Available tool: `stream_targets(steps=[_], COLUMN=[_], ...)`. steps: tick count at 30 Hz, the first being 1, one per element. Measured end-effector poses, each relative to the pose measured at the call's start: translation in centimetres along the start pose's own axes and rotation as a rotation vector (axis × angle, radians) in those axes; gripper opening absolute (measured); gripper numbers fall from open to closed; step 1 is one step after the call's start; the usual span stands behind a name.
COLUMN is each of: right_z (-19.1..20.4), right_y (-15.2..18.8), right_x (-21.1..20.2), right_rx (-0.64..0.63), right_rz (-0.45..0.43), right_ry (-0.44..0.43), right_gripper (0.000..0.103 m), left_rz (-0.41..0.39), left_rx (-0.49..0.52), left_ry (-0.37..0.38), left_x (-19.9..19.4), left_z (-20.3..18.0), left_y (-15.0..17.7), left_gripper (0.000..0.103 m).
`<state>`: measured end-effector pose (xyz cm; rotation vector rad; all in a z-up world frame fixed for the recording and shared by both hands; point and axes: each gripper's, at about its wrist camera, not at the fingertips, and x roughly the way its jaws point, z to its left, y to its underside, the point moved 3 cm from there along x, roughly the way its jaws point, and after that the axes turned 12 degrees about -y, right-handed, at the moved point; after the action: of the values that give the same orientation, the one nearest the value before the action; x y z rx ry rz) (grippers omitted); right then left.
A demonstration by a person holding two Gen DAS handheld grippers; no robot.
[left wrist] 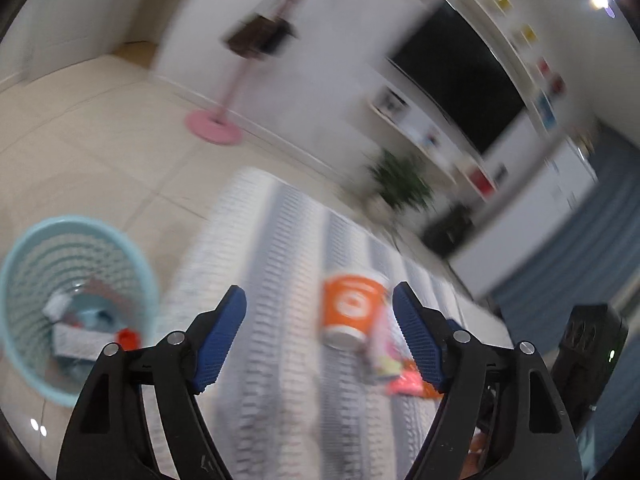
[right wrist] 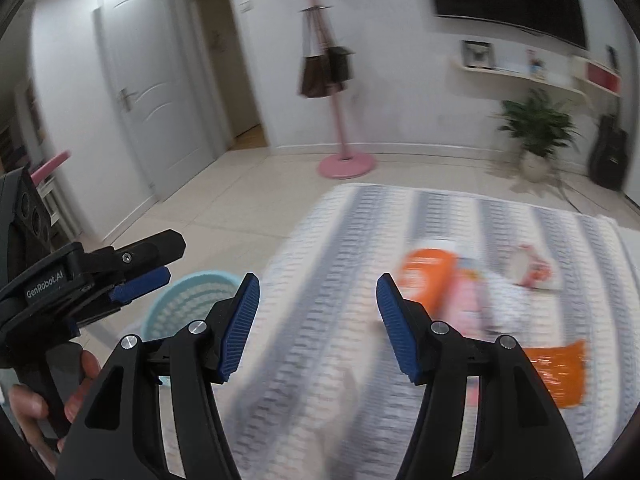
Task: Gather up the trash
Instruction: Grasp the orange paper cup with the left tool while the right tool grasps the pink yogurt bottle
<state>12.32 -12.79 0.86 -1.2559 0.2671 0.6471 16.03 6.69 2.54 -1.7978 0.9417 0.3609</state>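
An orange and white paper cup (left wrist: 351, 307) lies on its side on a striped grey and white rug (left wrist: 280, 264); the right wrist view shows the cup (right wrist: 426, 276) too. Pink and white wrappers (left wrist: 386, 354) lie beside it, and an orange plastic wrapper (right wrist: 560, 370) lies nearer on the rug (right wrist: 340, 280). A light blue mesh bin (left wrist: 68, 300) with several pieces of trash inside stands on the floor left of the rug. My left gripper (left wrist: 320, 300) is open and empty above the rug, the cup just right of its middle. My right gripper (right wrist: 318, 292) is open and empty, left of the cup.
A pink coat stand (right wrist: 346, 160) with a dark bag stands by the far wall. A potted plant (right wrist: 538, 132) and a dark guitar case (right wrist: 610, 156) stand at the right wall under shelves and a TV (left wrist: 460, 76). A white door (right wrist: 148, 92) is at the left. The left gripper's body (right wrist: 80, 280) shows beside the bin (right wrist: 192, 304).
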Motion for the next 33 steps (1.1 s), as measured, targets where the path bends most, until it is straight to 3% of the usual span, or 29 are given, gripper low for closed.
stream_targets(steps=[5,9,14,20,26,33], right_z=[-7.5,-12.1,-14.5,-14.6,-13.8,-12.6], right_y=[0.4,1.6,3.2,4.1,4.7,5.3], right_x=[-2.4,-2.9,-1.1,1.1,3.5,6.9], right_rx=[0.078,0.122,0.157,0.176,0.194,0.218], right_rz=[-0.009,0.012,0.066,0.113,0.167,0.225], right_ry=[0.089,0.117,0.110,0.083,0.040,0.022], right_gripper=[0.057,0.056,0.056,0.056,0.056,0.056], left_rz=[0.106,0.161,0.235,0.332,0.311,0.244], left_rx=[0.120,0.150,0.136,0.064,0.061,0.017], left_ry=[-0.001,-0.072,-0.094,-0.044,-0.054,-0.076], left_x=[6.9,12.2,16.6,20.4,20.1,15.3], left_z=[-5.5,-6.8,-6.5,-5.9,-5.3,-1.4], left_y=[2.0,3.8,5.3,6.7,6.8,5.3], left_gripper=[0.074,0.074,0.074,0.070,0.065,0.064])
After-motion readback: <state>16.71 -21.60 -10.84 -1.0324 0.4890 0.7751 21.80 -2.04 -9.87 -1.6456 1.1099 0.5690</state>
